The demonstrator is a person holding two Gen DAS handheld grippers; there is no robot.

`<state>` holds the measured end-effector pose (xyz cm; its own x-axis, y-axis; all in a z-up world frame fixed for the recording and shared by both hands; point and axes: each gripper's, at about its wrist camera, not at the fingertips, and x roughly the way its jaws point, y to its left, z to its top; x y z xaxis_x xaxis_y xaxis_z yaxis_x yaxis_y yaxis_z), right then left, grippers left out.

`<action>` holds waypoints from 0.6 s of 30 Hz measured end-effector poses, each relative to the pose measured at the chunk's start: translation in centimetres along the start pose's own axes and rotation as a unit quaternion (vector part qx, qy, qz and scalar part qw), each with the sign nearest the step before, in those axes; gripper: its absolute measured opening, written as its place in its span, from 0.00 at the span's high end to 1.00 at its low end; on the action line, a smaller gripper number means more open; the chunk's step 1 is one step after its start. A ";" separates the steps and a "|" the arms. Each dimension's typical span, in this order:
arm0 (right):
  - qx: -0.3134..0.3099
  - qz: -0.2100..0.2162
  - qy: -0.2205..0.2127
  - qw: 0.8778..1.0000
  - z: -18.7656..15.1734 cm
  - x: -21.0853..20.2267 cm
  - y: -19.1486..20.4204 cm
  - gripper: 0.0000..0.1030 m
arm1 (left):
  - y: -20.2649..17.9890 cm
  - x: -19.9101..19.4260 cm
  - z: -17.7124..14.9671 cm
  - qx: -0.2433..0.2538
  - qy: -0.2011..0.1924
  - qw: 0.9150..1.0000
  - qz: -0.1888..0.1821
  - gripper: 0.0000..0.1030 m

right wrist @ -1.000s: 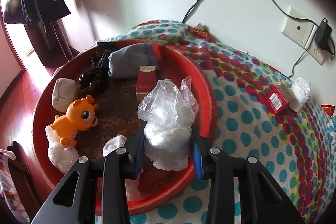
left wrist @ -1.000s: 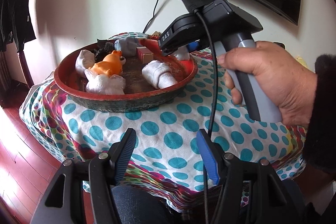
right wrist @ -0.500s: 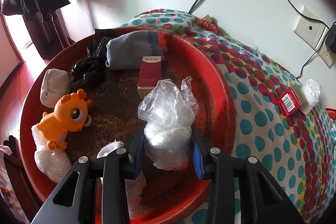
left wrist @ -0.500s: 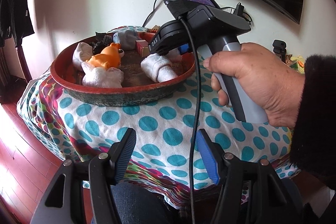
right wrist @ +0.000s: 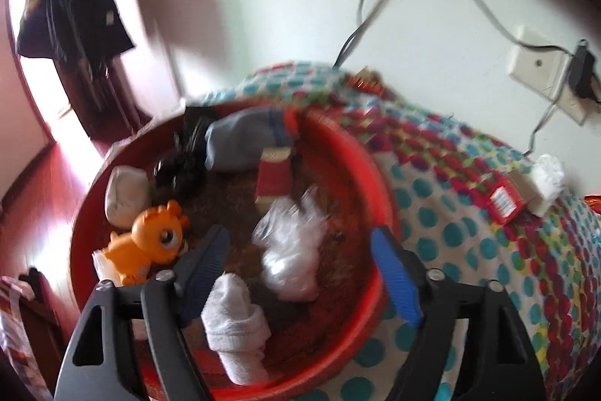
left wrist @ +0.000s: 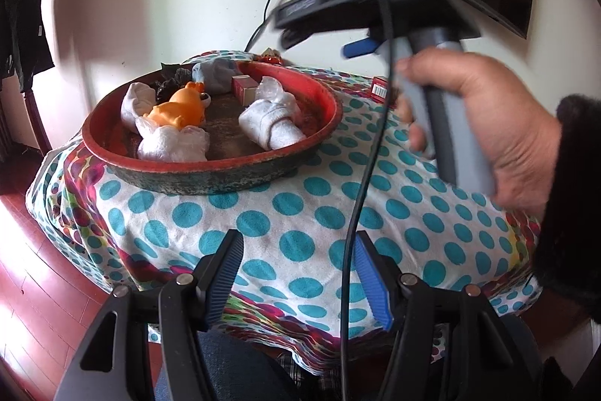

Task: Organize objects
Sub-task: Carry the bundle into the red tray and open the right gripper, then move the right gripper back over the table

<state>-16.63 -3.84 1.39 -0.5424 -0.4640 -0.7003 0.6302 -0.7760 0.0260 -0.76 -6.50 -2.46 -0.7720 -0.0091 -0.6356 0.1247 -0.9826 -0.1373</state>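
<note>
Nearest the left wrist camera, the left gripper (left wrist: 298,273) is held with its jaws apart over the polka-dot tablecloth (left wrist: 300,209); nothing is seen between its pads.

In the right wrist view, the right gripper (right wrist: 300,269) is recorded with jaws opening. The crumpled clear plastic bag (right wrist: 291,250) lies between the pads but is touched by neither; it is released and rests on the floor of the red basin (right wrist: 379,175). The frame is motion-blurred.

A rolled white sock (right wrist: 236,326) is noted just in front of the bag, near the basin's near rim. An orange toy animal (right wrist: 144,243) stands to the left, with a white bundle (right wrist: 122,188) behind it. A red carton (right wrist: 274,175) lies beyond the bag; its lettering is too blurred to be read. Behind it a grey rolled sock (right wrist: 244,143) and a black crumpled item (right wrist: 180,160) are seen at the far rim.

Outside the basin, on the cloth to the right, a second red box (right wrist: 505,202) bearing a barcode label is observed beside a white wad (right wrist: 546,181).

In the left wrist view, the right hand (left wrist: 488,134) is seen gripping the handle above the table.
</note>
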 end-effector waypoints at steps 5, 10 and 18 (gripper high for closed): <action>0.055 -0.067 -0.046 0.995 -0.6 -3.8 -7.6 0.05 | -0.6 -0.7 0.1 0.017 -0.019 1.000 -0.011 0.41; 0.177 -0.170 -0.008 0.969 -5.8 -4.8 -21.0 0.05 | -1.8 -2.1 0.3 0.040 -0.059 0.996 -0.058 0.36; 0.271 -0.202 0.036 0.940 -13.0 -6.4 -33.0 0.06 | -8.3 -2.8 -1.2 0.124 0.029 0.929 -0.348 0.33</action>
<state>-26.74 30.35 -4.24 -0.6258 -0.0699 -0.7768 -0.0061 -0.9955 0.0946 1.09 1.85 -0.46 -0.5755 0.6481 -0.4988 -0.5450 -0.7587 -0.3569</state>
